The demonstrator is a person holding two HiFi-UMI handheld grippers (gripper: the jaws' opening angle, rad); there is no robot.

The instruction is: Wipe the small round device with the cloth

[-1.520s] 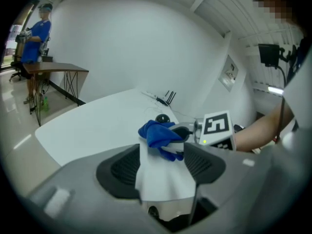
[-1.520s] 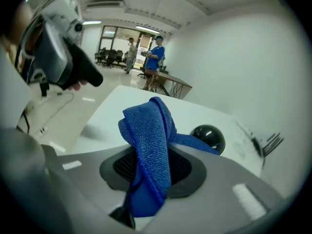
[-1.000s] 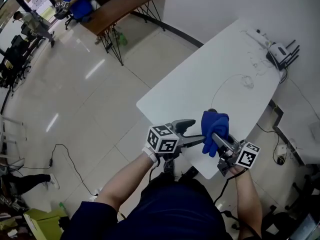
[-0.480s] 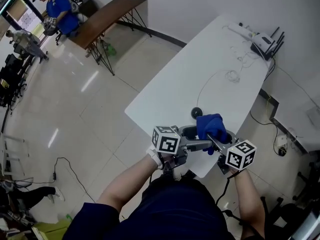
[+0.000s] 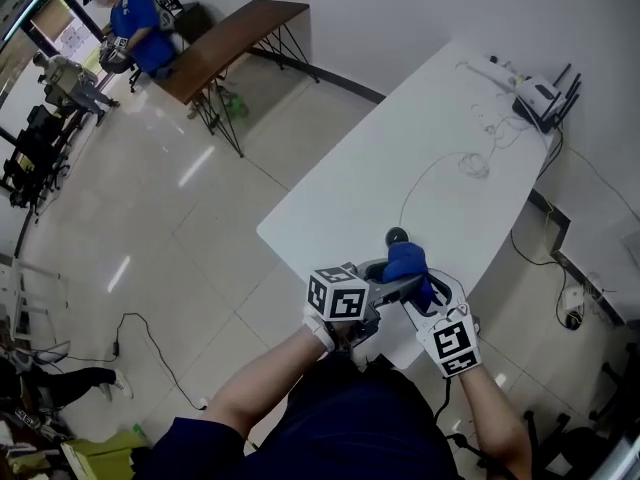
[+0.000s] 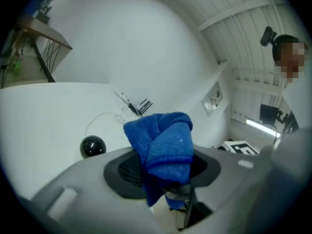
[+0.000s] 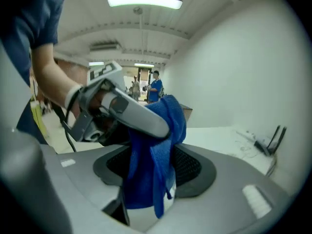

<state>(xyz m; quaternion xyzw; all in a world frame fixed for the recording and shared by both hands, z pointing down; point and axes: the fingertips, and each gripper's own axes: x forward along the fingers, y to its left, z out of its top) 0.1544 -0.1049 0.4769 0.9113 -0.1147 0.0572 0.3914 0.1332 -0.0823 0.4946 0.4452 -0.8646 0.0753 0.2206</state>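
The small round black device [image 5: 397,236] sits on the white table [image 5: 400,158] near its front end, also seen in the left gripper view [image 6: 92,146]. Just in front of it both grippers meet at the blue cloth [image 5: 407,263]. My left gripper [image 5: 403,284] comes from the left, its jaws closing on the bunched cloth [image 6: 163,143]. My right gripper [image 5: 418,290] comes from below with its jaws opening; the cloth [image 7: 156,150] hangs between its pads, and the left gripper's finger [image 7: 131,112] lies across it.
A thin white cable [image 5: 430,173] runs from the device toward a router with antennas [image 5: 545,96] at the table's far end. A brown table [image 5: 230,38] and a person in blue [image 5: 140,18] are far off across the floor at the upper left.
The right gripper has swung in under the cloth, closer to the body. The left gripper's jaws have come in around the cloth. The black device now shows just beyond the cloth.
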